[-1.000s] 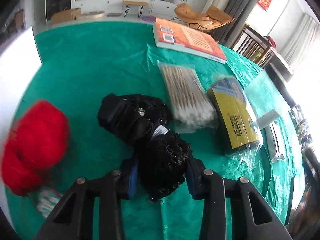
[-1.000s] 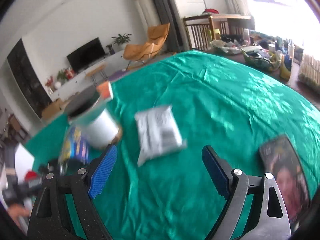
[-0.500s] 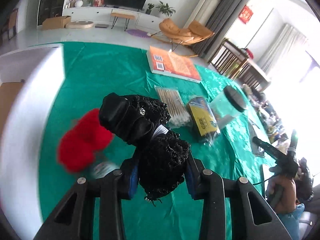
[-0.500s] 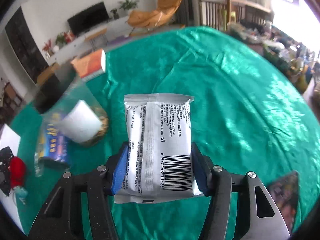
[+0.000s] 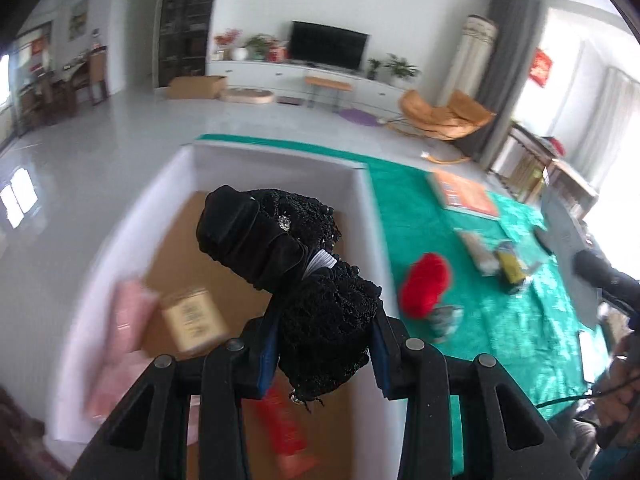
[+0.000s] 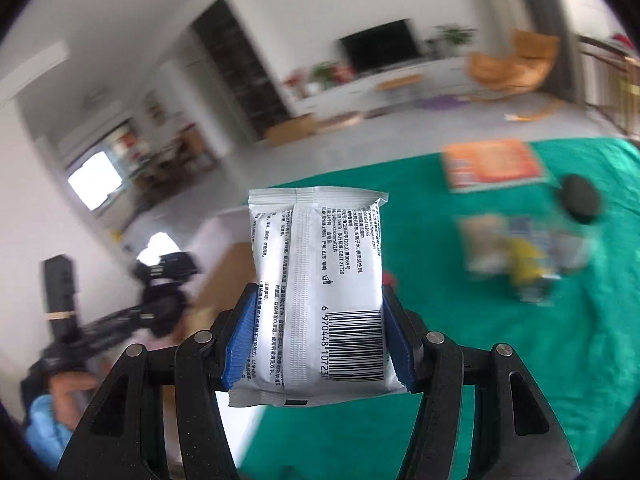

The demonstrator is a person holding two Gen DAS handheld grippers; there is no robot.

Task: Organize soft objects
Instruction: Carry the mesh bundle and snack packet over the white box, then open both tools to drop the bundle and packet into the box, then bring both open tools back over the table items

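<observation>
My left gripper (image 5: pixel 324 344) is shut on a black lace cloth bundle (image 5: pixel 288 264) and holds it in the air above a white-walled box (image 5: pixel 360 216) with a brown floor. The box holds a pink pack (image 5: pixel 128 312), a tan packet (image 5: pixel 192 320) and a red packet (image 5: pixel 284 420). My right gripper (image 6: pixel 318 340) is shut on a white wet-wipe pack (image 6: pixel 316 280) with a barcode, held above the green tablecloth (image 6: pixel 500 360). A red yarn ball (image 5: pixel 424 284) lies on the cloth right of the box.
On the green cloth (image 5: pixel 500 340) lie an orange book (image 5: pixel 464 196), a cotton swab bag (image 5: pixel 478 252), a yellow packet (image 5: pixel 510 268) and a small patterned item (image 5: pixel 444 320). The right wrist view shows the book (image 6: pixel 492 164), a black lid (image 6: pixel 580 200) and the other gripper (image 6: pixel 160 292).
My left gripper carried the black bundle left from over the cloth to above the box. My right gripper, shut on the wipe pack, lifted it and swung left toward the box.
</observation>
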